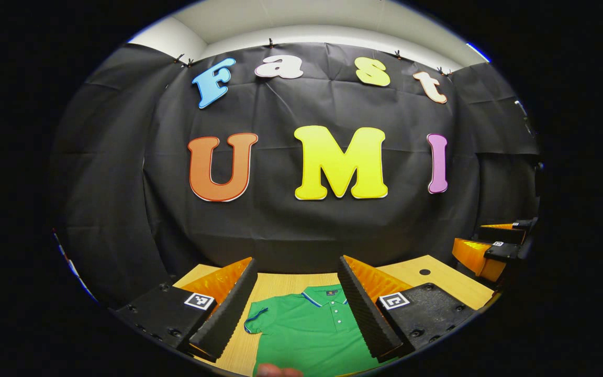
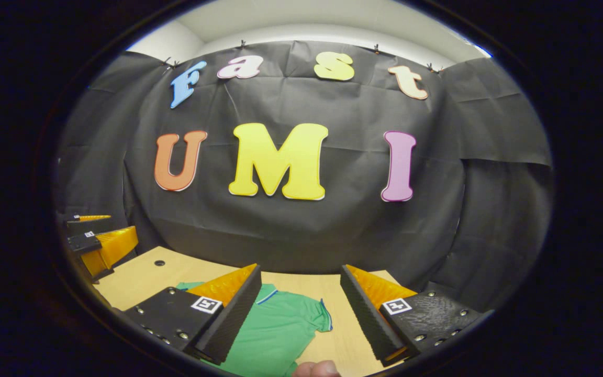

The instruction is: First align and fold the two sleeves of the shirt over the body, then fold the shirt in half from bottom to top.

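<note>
Lying seemingly flat: green shirt [image 1: 306,332].

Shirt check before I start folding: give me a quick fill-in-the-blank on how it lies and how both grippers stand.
1. The shirt on the wooden table is ____ in colour.
2. Both of its sleeves lie spread out, not yet ____ over the body.
3. The left gripper and the right gripper both have their jaws ____.
4. Neither gripper is ____ the shirt.

Missing words: green; folded; open; holding
</note>
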A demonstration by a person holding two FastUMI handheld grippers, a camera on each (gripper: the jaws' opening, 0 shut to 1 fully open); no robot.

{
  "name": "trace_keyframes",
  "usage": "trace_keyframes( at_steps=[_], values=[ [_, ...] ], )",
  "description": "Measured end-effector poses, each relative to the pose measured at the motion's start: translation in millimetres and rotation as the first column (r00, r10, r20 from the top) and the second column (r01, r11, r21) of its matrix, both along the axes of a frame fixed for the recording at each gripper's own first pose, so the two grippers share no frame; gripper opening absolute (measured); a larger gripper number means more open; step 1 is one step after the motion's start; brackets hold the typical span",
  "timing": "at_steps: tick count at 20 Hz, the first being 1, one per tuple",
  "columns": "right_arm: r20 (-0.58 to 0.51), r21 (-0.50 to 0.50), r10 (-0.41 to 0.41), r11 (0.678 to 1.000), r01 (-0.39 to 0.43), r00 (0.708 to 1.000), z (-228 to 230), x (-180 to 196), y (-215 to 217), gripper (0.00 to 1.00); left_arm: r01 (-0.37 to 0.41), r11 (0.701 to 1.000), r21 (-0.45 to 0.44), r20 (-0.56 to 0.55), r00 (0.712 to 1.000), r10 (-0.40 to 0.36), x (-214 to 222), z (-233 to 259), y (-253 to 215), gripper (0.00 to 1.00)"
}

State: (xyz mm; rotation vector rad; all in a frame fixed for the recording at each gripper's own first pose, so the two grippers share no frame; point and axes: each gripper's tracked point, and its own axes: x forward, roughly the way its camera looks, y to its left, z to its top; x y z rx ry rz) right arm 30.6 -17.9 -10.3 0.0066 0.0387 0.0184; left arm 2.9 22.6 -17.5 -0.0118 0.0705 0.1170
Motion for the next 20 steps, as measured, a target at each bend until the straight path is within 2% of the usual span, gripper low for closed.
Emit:
trace_keyframes(
  at_steps=[5, 8, 14, 20],
  values=[
    [-0.049, -0.015, 0.012, 1.000, -0.013, 0.999, -22, 24, -16, 0.95, -0.019, 1.000, -0.009, -0.023, 1.000, 0.019, 2, -8, 0, 0.99],
    [-0.121, -0.027, 0.047, 0.998, -0.051, 0.992, -55, 50, -27, 0.95, -0.026, 0.999, -0.021, -0.053, 0.998, 0.025, 2, -18, -1, 0.99],
    [-0.236, -0.002, 0.052, 0.999, -0.054, 0.970, -122, 117, -59, 0.95, -0.082, 0.996, -0.018, -0.140, 0.987, 0.079, -4, -46, 0, 0.99],
    [-0.326, 0.005, 0.084, 0.996, -0.087, 0.942, -190, 187, -65, 0.95, -0.126, 0.992, -0.019, -0.210, 0.970, 0.119, -8, -74, -7, 0.99]
  ],
)
